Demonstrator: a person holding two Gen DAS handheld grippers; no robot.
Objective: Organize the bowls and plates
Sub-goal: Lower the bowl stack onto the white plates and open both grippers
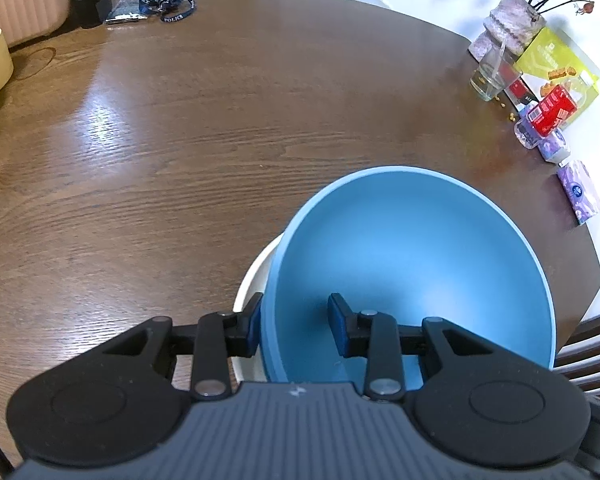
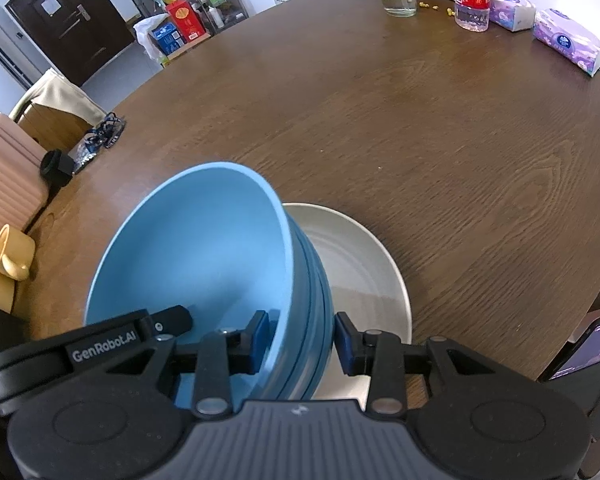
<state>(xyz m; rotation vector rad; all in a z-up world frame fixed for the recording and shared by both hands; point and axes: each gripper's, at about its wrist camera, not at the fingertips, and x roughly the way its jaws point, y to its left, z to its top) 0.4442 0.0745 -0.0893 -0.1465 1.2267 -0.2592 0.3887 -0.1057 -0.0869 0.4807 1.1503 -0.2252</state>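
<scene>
Both hand-held grippers straddle the rim of the blue bowl (image 1: pixel 412 264) from opposite sides. Left hand-held gripper (image 1: pixel 296 326): one finger outside the wall, one inside, jaws parted with a visible gap — not clamped. Right hand-held gripper (image 2: pixel 302 340): same arrangement on the opposite wall, also parted with slack. The bowl appears to be a nested stack — ridged layers show in the right view. It sits tilted on the white plate (image 2: pixel 364 256), near the table (image 1: pixel 180 140) edge closest to the operator. Judgement: two-sided rim positions suit steadying the stack on the plate.
</scene>
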